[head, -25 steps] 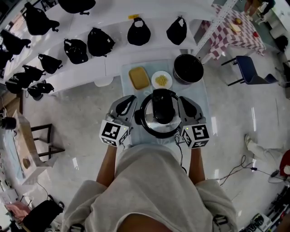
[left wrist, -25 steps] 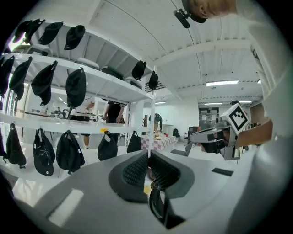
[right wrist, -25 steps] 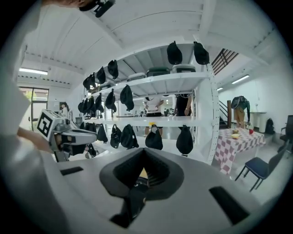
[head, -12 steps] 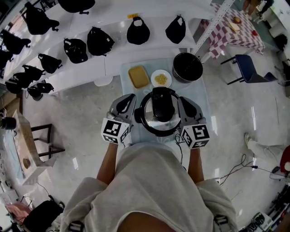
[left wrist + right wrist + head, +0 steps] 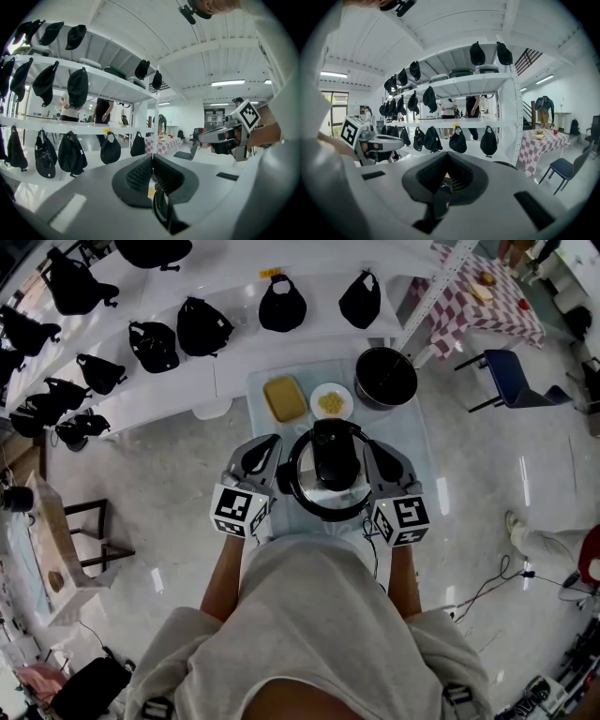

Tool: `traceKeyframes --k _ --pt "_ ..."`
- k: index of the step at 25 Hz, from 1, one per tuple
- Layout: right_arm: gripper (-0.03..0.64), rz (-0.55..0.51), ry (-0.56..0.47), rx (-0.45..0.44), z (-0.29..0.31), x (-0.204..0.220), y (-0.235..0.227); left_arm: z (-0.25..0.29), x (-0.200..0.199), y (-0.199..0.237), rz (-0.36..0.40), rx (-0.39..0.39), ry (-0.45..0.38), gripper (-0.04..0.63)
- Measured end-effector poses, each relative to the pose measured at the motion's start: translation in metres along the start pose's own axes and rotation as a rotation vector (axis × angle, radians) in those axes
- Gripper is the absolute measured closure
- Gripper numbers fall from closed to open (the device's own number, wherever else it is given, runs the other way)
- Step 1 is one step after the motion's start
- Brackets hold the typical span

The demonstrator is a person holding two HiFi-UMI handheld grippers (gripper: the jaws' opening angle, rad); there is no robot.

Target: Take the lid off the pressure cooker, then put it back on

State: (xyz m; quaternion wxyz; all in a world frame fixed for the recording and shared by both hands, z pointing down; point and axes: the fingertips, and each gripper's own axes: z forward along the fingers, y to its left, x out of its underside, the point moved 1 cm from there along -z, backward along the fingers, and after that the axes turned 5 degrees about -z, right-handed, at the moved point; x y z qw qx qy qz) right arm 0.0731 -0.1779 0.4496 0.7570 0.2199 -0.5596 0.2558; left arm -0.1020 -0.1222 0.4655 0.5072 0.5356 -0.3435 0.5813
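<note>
The pressure cooker [image 5: 330,482] stands on a small pale-blue table [image 5: 414,451], and its steel lid with a big black top handle [image 5: 334,457] sits on it. My left gripper [image 5: 272,450] reaches the cooker's left side and my right gripper [image 5: 377,452] its right side. In the left gripper view the jaws [image 5: 152,174] are shut, with a black curved side handle [image 5: 160,212] caught low between them. The right gripper view shows shut jaws [image 5: 448,174] with a black handle tab [image 5: 440,202] between them. Each gripper sees the other across the cooker.
Behind the cooker on the table are a yellow block [image 5: 285,397], a white plate of yellow food [image 5: 331,402] and a black pot [image 5: 386,378]. White shelves [image 5: 225,367] hung with black bags lie beyond. A blue chair [image 5: 511,376] and a checkered table [image 5: 487,301] stand at the right.
</note>
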Motion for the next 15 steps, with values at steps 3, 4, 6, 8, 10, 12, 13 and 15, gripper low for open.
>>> traceKeyframes --k 3,4,6,8,10,12,13,15 --pt "0.617 -0.003 0.004 -0.003 0.0005 0.0 0.0017 -0.001 0.0013 0.0012 -0.003 -0.003 0.003 0.583" --pt "0.617 -0.003 0.005 -0.004 0.0008 0.0002 0.0025 -0.0013 0.0019 0.0016 -0.004 -0.003 0.004 0.583" --pt "0.617 -0.005 0.008 -0.005 0.0014 0.0008 0.0038 -0.0018 0.0027 0.0024 -0.005 -0.004 0.003 0.583" --pt "0.617 -0.007 0.01 -0.005 0.0012 0.0012 0.0044 -0.002 0.0025 0.0023 -0.006 -0.003 0.001 0.583" --pt "0.617 -0.006 0.011 -0.005 0.001 0.0012 0.0046 -0.002 0.0014 0.0022 -0.007 -0.002 -0.001 0.583" --pt "0.617 -0.005 0.013 -0.005 0.0015 0.0011 0.0048 -0.0019 0.0006 0.0029 -0.009 -0.001 -0.002 0.583" --pt "0.617 -0.005 0.014 -0.005 0.0019 0.0013 0.0049 -0.0018 0.0005 0.0033 -0.01 -0.001 -0.001 0.583" --pt "0.617 -0.005 0.017 -0.006 0.0026 0.002 0.0052 -0.0017 0.0006 0.004 -0.011 0.0 -0.001 0.583"
